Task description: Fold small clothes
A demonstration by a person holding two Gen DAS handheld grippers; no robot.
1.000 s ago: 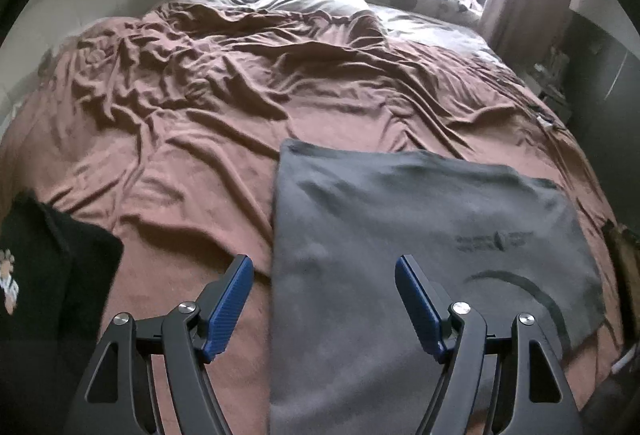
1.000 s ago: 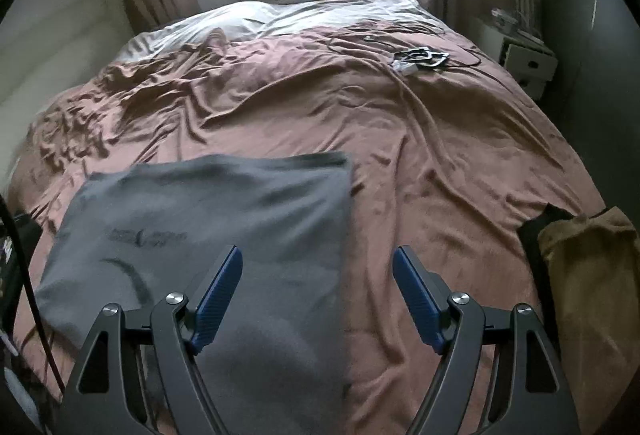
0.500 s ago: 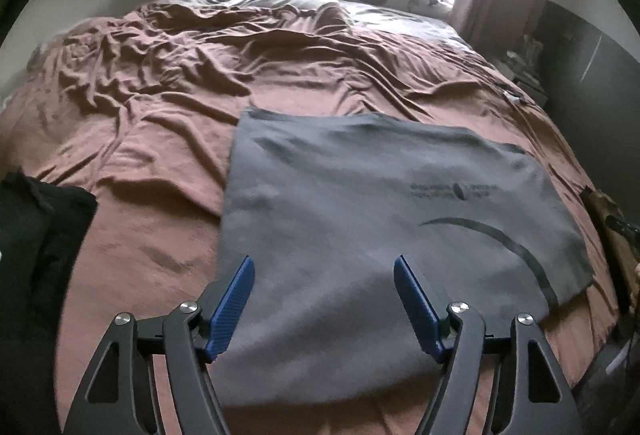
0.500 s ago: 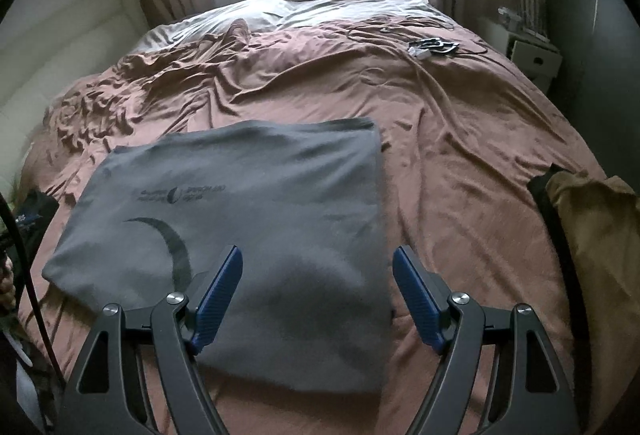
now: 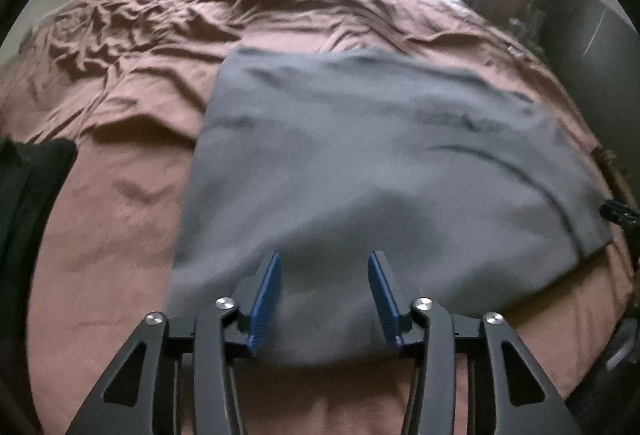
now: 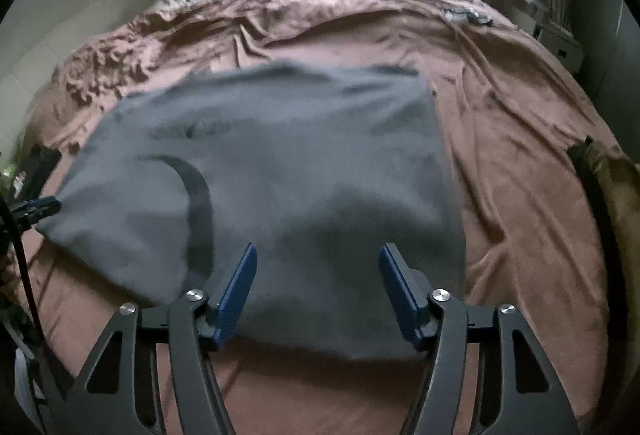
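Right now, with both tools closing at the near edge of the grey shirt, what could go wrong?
1. The left tool and right tool may pinch only the top layer of the folded grey shirt, so the fold opens.
2. They might catch the brown bedsheet underneath.
3. Closing unevenly, they could skew the fold.

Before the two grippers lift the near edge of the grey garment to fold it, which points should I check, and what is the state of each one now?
1. Left gripper over the near edge of the grey garment: ok; jaws closing, cloth between them.
2. Right gripper over the same edge: ok; jaws closing, cloth between them.
3. Pads pressing the cloth on either gripper: not ok, gaps remain.
4. Garment lying flat on the brown bedsheet: ok.
5. How many cloth layers each gripper will catch: cannot tell.
6. Black garment and tan garment apart from the grey one: ok.
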